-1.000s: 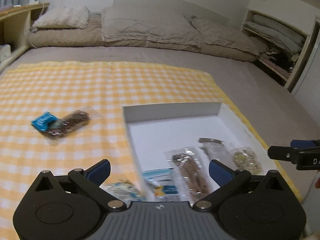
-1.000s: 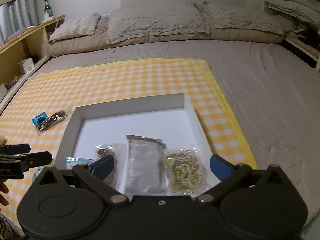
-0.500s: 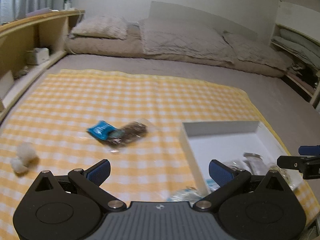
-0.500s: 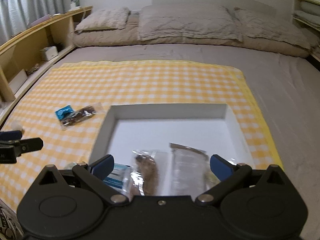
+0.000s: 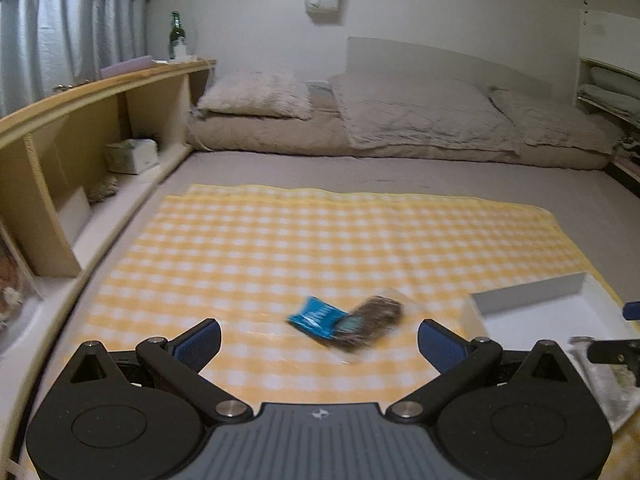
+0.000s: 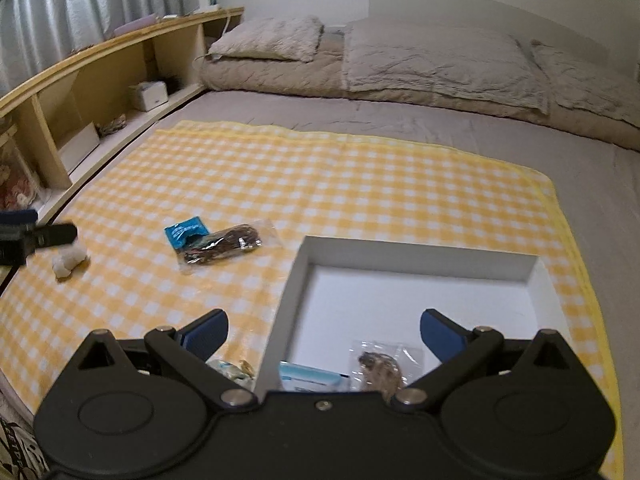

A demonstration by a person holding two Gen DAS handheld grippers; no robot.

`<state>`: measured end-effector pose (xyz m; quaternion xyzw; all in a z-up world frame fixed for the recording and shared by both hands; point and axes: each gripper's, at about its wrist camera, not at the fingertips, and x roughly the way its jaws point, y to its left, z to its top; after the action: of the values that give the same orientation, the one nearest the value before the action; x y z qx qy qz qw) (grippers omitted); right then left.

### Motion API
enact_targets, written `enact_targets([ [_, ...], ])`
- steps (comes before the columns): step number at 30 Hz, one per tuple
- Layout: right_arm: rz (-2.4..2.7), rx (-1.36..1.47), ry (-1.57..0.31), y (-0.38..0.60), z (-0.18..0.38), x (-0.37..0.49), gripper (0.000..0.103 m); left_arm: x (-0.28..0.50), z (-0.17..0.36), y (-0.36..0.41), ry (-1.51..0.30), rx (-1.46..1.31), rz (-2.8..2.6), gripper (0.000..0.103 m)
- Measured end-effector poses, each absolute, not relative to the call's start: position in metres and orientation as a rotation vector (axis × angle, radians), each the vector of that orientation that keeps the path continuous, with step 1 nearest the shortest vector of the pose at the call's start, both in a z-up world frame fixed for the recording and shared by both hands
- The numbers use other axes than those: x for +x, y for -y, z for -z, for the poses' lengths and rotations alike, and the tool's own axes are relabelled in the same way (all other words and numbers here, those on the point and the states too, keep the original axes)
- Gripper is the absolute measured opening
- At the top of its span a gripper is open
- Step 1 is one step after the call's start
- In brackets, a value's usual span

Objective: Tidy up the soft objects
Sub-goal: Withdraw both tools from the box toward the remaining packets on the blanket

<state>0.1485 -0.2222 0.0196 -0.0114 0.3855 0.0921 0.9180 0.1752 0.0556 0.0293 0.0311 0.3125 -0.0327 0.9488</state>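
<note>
Packets (image 5: 348, 322): blue one and clear one with dark contents, overlapping on checked cloth (image 5: 320, 236), just ahead of left gripper (image 5: 319, 340), between its spread fingers; likely next pick. Left gripper empty. Box (image 6: 416, 258) right of packets, already holds some packets near right gripper (image 6: 324, 330), also spread, empty, hovering over box edge. White fluffy lump (image 6: 69, 262) far left on cloth, near left gripper tip, unsorted.

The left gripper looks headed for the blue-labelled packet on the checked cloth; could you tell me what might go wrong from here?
1. The blue-labelled packet lies flat in slippery clear film, so the left gripper, jaws open, may slide off or pinch the checked cloth.
2. The white box has a raised wall the packet could catch on.
</note>
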Motion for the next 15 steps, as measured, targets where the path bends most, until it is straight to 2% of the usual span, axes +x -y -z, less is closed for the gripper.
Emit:
enact_targets([
  [7,-0.268,-0.090,-0.812,0.191,-0.009,0.160,0.103,0.190,-0.023,-0.099,-0.615,0.118,0.008,0.103],
  [15,-0.448,-0.211,-0.830,0.150,0.004,0.159,0.103,0.208,-0.006,-0.147,-0.680,0.083,-0.057,0.103],
])
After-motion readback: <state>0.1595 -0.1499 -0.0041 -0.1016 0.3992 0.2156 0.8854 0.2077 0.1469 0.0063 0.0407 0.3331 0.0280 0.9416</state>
